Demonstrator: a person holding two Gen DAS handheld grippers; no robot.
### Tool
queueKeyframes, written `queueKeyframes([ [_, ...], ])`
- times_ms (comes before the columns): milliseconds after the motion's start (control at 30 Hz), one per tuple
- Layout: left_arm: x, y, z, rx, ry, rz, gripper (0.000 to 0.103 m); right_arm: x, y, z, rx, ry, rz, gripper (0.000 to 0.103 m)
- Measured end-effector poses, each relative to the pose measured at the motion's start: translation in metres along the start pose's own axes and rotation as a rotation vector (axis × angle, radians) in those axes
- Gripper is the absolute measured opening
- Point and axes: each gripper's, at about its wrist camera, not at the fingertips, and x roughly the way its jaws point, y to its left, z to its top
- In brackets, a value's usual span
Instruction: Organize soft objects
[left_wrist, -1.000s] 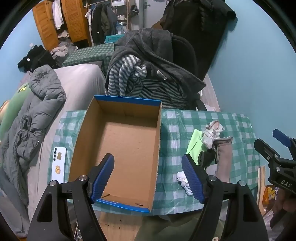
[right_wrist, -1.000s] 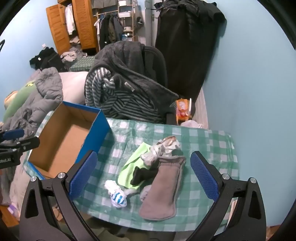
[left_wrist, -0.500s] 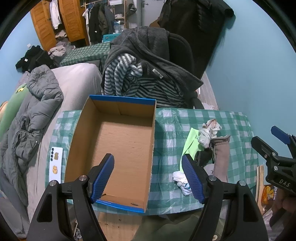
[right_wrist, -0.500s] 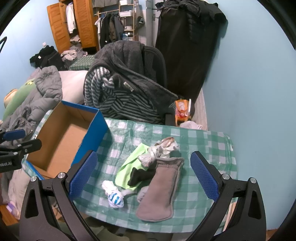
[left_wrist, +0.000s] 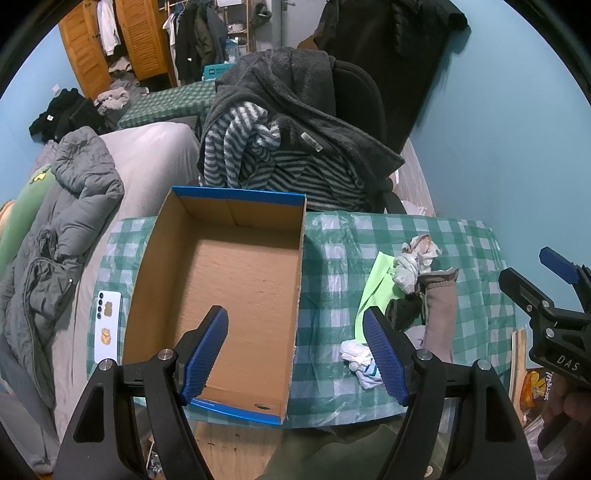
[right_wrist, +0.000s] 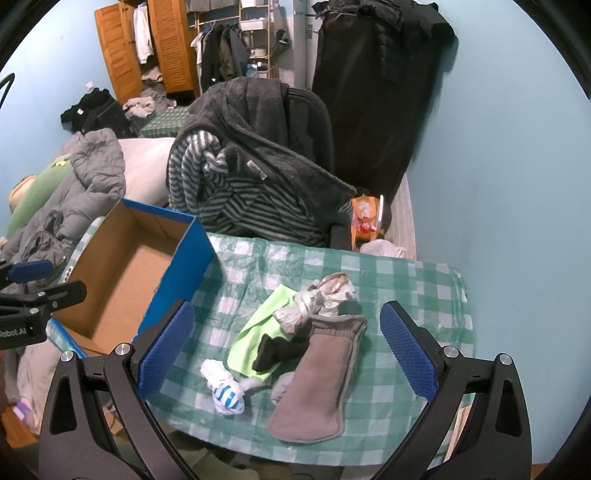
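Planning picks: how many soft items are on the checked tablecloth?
5, maybe more hidden: lime-green cloth, knotted white-grey sock, black sock, long grey sock, blue-striped white sock ball.

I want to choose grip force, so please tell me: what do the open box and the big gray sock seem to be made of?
The box looks like corrugated cardboard: matte brown inside with faint ribbing, glossy blue printed outside. The gray sock seems a thick fleece-like knit: a dull, fuzzy surface, limp and flat on the tablecloth, probably soft.

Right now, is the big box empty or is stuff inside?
Empty. The cardboard box shows only its bare brown floor; the socks lie outside on the table.
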Motion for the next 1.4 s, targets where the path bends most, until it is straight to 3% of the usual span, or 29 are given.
queueKeyframes([
  [1400,0.006,-0.011,-0.001,0.002,0.013,0.001,0.077,0.002,-0.005,0.000,0.000,0.010,0.000,0.101],
])
